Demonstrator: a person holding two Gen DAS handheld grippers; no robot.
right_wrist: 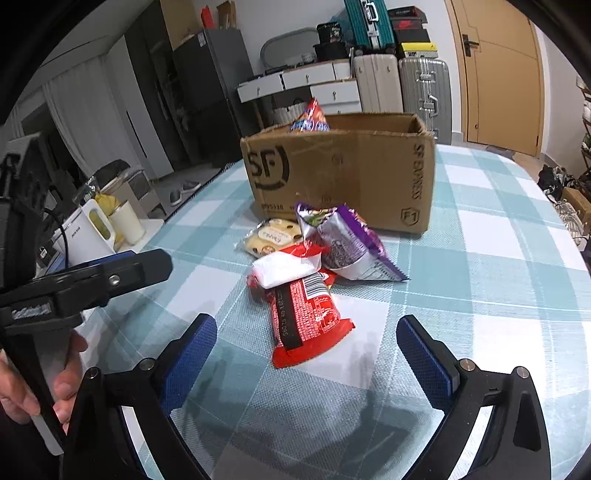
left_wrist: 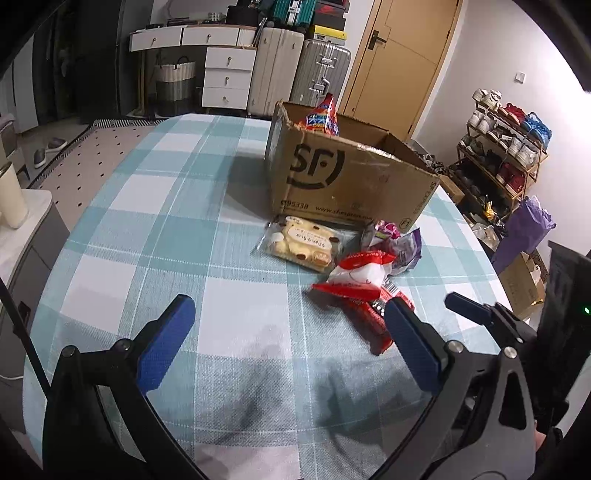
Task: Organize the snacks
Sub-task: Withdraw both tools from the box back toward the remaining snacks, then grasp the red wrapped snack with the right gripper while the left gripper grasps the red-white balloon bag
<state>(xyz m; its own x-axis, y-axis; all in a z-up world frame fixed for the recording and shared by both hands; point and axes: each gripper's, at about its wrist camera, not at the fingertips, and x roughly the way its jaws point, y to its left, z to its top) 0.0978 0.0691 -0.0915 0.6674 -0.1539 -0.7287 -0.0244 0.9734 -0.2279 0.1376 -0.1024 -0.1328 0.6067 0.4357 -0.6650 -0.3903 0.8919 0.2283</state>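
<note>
Left gripper (left_wrist: pixel 288 317): fingers spread wide, holding nothing, low in frame above the tablecloth (left_wrist: pixel 147 206). Right gripper (right_wrist: pixel 306 334): fingers wide apart, empty, red packet (right_wrist: pixel 306 321) between them at centre. White packet (right_wrist: pixel 282 267), purple bag (right_wrist: pixel 347 247), biscuits (right_wrist: pixel 273 236) behind. Box (right_wrist: pixel 343 177) upper centre, one bag (right_wrist: pixel 310 118) inside.

You have one box (right_wrist: pixel 343 173) on the table, with one snack bag (right_wrist: pixel 309 117) poking out of it. Four packets lie in front: one red (right_wrist: pixel 308 321), one red-and-white (right_wrist: pixel 286 267), one purple (right_wrist: pixel 349 245), one of pale biscuits (left_wrist: pixel 301 242). Behind stand three upright suitcases: cream (left_wrist: pixel 279 68), silver (left_wrist: pixel 323 70), teal (right_wrist: pixel 369 22).
</note>
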